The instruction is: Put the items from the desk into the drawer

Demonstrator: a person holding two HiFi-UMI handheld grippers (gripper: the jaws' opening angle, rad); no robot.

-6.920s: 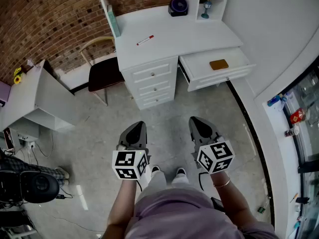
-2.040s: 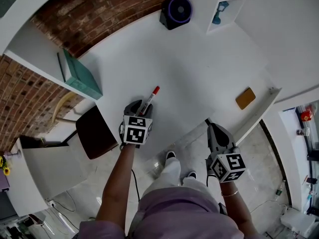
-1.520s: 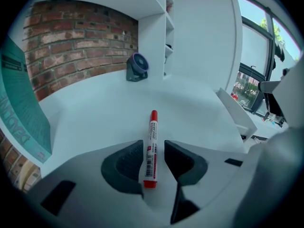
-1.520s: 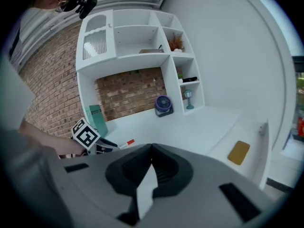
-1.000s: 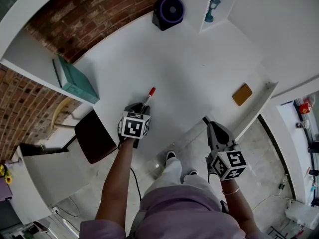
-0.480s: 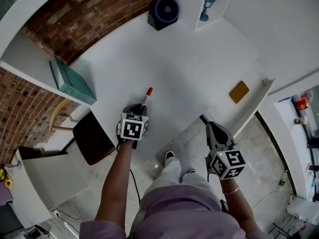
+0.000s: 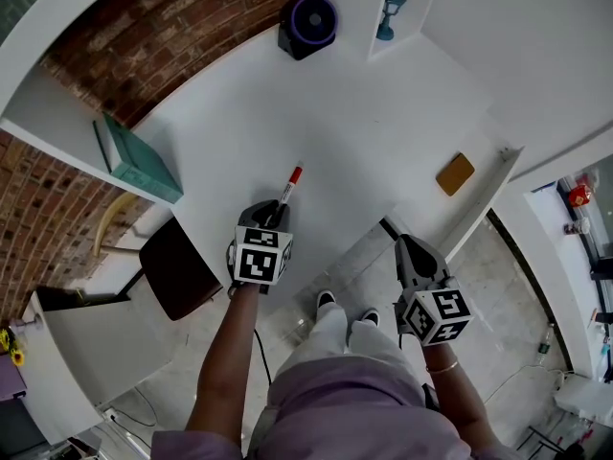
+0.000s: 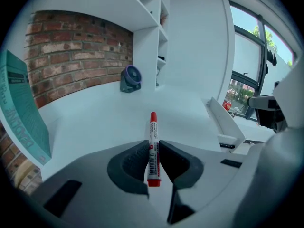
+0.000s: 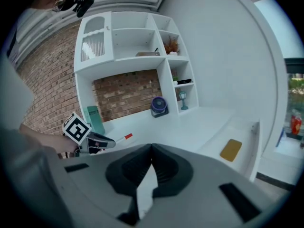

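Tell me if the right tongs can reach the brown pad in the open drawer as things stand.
Probably yes. The right tongs hang shut and empty near the open drawer, and the brown pad lies uncovered in it, with nothing between them.

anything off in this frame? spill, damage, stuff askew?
Nothing stands out. The red-capped marker sits straight between the jaws of the left gripper, which have just been closing on it. The drawer is open with a tan pad lying flat inside. No spill or damage on the desk.
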